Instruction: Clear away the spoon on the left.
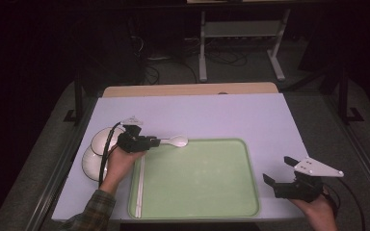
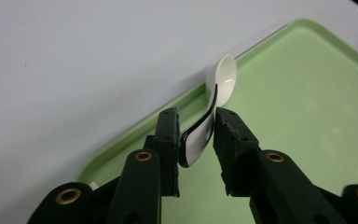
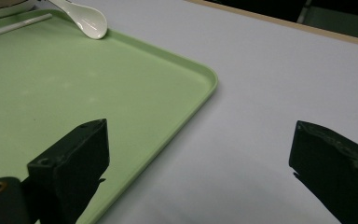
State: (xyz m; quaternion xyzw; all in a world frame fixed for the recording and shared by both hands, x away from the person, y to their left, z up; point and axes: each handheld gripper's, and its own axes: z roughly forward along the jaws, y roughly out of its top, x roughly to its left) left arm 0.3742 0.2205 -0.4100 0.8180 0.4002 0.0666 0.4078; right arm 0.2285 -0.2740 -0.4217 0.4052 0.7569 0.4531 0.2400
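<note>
Your left gripper (image 2: 196, 135), jaws clamped on the white spoon's (image 2: 212, 105) handle, holds its bowl over the green tray's (image 2: 307, 121) far rim; your right gripper (image 3: 200, 158) waits with jaws apart. Judged next: carry the spoon inward and lower it flat onto the tray.

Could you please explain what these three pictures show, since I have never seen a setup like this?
A person sits at a table holding a two-jaw gripper in each hand. The high view looks down from above; the other two pictures come from cameras riding on each gripper, looking along its black jaws. On the table lies a green tray with a white stick along its left side, and white bowls stand beside it. The left gripper is shut on a white spoon at the tray's far edge. The right gripper hangs open at the tray's right.
</note>
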